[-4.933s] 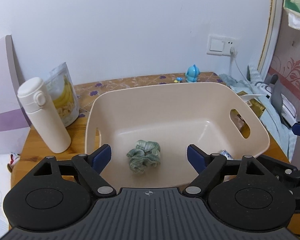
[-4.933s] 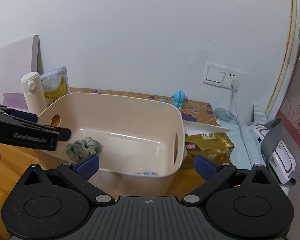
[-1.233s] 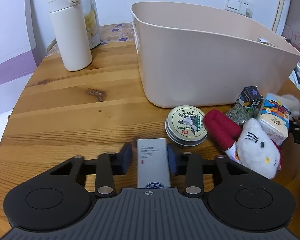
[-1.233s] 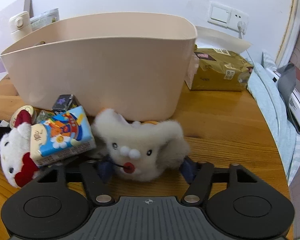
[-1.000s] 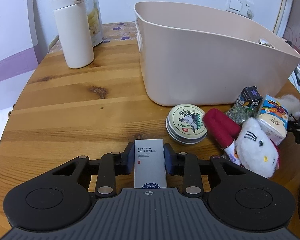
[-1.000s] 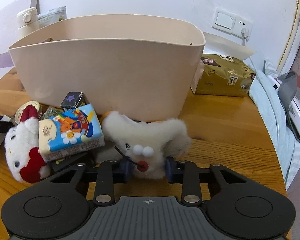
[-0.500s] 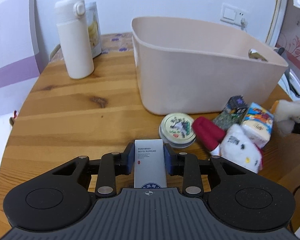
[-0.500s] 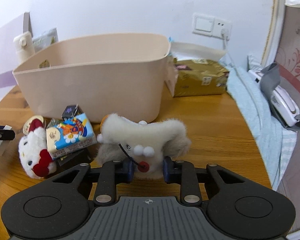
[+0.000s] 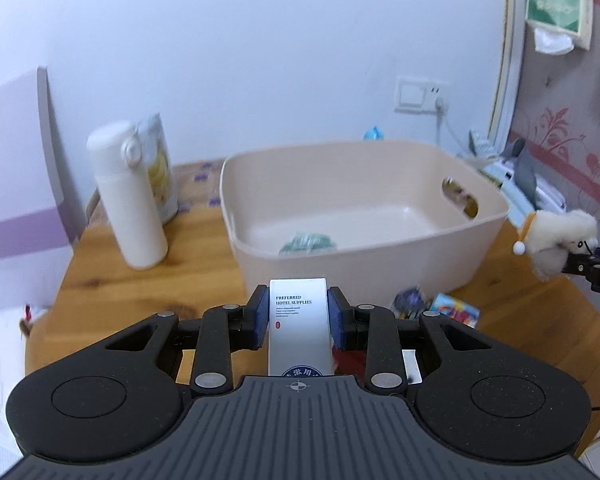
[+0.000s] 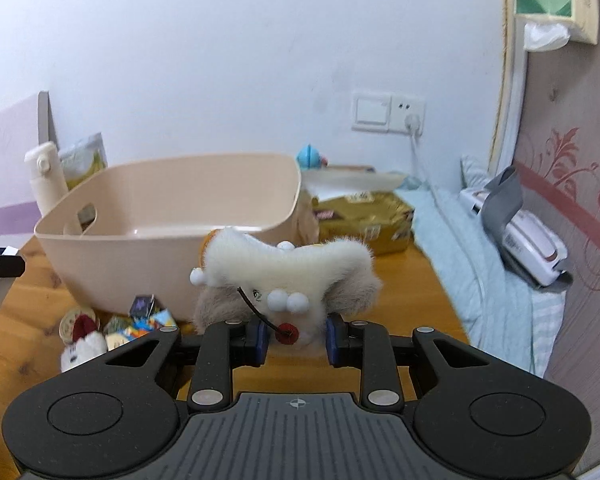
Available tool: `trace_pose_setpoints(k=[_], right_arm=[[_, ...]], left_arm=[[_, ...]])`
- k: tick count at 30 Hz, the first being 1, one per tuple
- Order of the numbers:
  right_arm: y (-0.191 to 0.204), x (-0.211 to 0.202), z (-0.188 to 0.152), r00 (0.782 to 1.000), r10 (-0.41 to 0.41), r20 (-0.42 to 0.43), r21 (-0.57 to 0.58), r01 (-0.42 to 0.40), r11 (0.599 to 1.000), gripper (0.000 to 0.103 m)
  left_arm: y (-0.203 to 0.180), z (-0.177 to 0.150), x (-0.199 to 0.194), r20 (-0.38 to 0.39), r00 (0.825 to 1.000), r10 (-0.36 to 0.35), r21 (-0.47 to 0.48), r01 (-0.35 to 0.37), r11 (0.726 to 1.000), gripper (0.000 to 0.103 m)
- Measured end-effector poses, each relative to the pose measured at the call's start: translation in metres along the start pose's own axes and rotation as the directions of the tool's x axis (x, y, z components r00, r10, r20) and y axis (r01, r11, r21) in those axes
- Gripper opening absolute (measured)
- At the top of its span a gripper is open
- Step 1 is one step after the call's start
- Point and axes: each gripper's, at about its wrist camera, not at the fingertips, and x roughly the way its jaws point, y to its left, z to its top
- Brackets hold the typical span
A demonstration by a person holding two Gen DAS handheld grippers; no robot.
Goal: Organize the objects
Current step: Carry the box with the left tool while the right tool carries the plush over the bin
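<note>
A: What does the left gripper hold?

B: Its blue pads are closed on a small white cardboard box printed "PREFERRED HOTEL SUPPLIES". The box is held in the air, in front of the near wall of the beige plastic tub.

A: And the right gripper?

B: Its fingers are pressed narrowly on the lower part of a fluffy white plush toy with a small red ball. The toy is also in the air, near the right front corner of the tub.

A: What is inside the tub?

B: A green fabric scrunchie lies on its bottom.

A: What remains on the round wooden table?

B: Near the tub's front wall lie a round tin, a white plush with a red bow, a colourful carton and a small dark box. A white flask stands upright to the left of the tub.
</note>
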Motion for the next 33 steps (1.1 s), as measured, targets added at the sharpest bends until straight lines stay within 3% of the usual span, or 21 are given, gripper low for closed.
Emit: trace_pose_setpoints(k=[17,33], right_arm=[[-0.006,-0.005,0.035,0.994,0.014,0.108,0.024,-0.017,1.000,0.026],[0.007,0.036,0.057,0.994,0.058,0.096,0.010,-0.059,0.998,0.026]], left_arm=[[-0.019,0.048,0.020,0.067,0.997,-0.045,0.029,0.043,0.999,0.031],[-0.030,0.066,0.073,0.019,0.998,-0.061,0.022,0.061,0.998,0.031]])
